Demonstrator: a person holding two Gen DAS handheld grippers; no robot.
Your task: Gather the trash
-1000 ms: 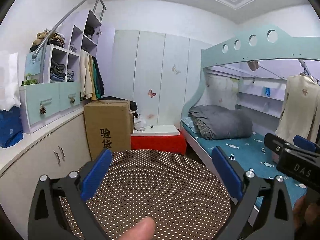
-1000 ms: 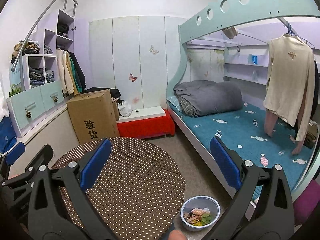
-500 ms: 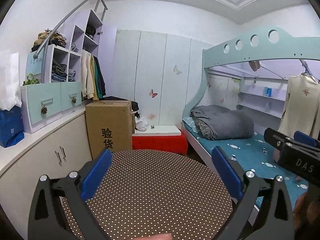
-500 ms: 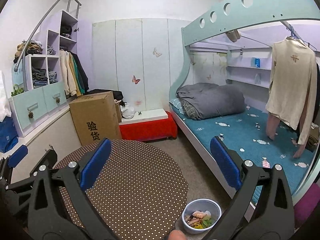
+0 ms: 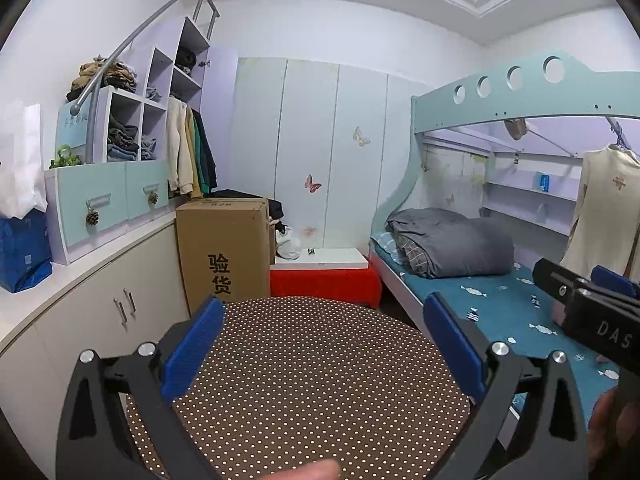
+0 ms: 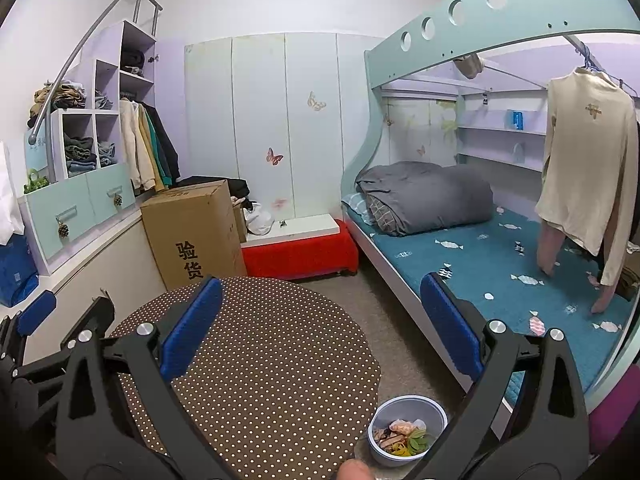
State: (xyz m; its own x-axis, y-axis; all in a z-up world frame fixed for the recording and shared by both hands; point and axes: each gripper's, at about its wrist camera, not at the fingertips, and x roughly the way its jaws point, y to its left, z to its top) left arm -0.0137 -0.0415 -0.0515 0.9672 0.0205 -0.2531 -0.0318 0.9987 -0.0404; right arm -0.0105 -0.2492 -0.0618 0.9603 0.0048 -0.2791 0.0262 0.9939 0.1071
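A small grey bin (image 6: 407, 429) stands on the floor beside the round table, with peels and scraps of trash inside it. My right gripper (image 6: 320, 320) hovers open above the brown dotted table (image 6: 256, 360) with nothing between its blue pads; the bin lies low and right of centre between them. My left gripper (image 5: 320, 344) is open too, held over the same table (image 5: 312, 376), empty. The right gripper's black body (image 5: 592, 312) shows at the right edge of the left wrist view. No loose trash shows on the tabletop.
A tall cardboard box (image 6: 192, 232) and a red low bench (image 6: 300, 252) stand behind the table. A bunk bed (image 6: 480, 248) with a grey quilt fills the right. White cabinets (image 5: 80, 320) and shelves run along the left. Grey carpet lies between table and bed.
Both views have drifted slightly upward and back; the bin sits a little lower in the right wrist view. Both grippers stay open and empty.
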